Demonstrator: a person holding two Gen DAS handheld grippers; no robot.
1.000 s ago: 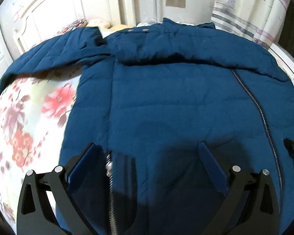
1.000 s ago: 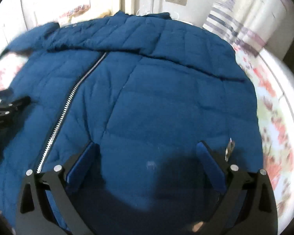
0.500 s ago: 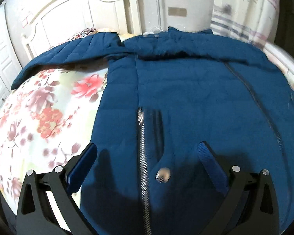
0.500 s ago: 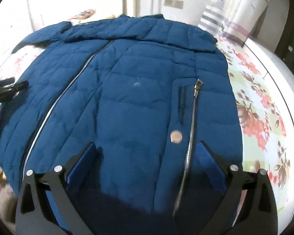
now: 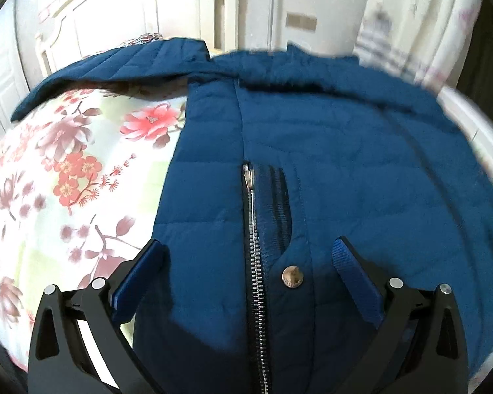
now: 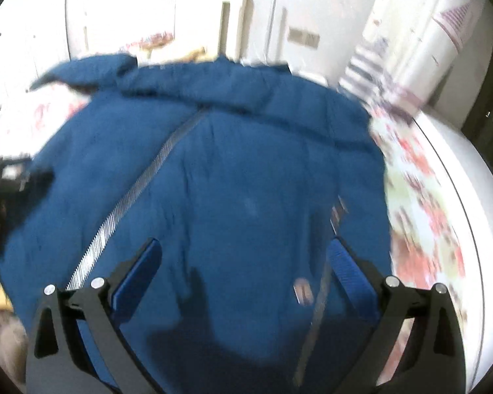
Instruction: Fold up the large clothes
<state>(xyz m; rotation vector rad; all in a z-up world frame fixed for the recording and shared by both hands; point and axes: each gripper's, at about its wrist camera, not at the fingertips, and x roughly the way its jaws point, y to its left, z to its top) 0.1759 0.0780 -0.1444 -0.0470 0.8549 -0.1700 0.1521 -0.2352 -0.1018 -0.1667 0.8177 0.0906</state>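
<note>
A large dark blue quilted jacket (image 5: 328,151) lies spread front-up on a floral bedspread (image 5: 65,170), its left sleeve (image 5: 115,65) stretched toward the headboard. My left gripper (image 5: 249,256) is open and empty above the jacket's lower left part, over a pocket zipper (image 5: 254,262) and a metal snap (image 5: 292,276). My right gripper (image 6: 245,256) is open and empty above the jacket (image 6: 230,164) lower right part, between the main zipper (image 6: 131,203) and a pocket zipper (image 6: 322,282). The right wrist view is blurred.
A white headboard (image 5: 121,26) and wall stand behind the bed. Striped curtains (image 6: 410,42) hang at the right. The bed's white edge (image 6: 470,197) runs along the right side. The other gripper shows dark at the left border (image 6: 6,177).
Both grippers have pulled back toward the jacket's hem and stayed open. The left view now shows the pocket zipper and snap between the fingers; the right view has swung left and blurred.
</note>
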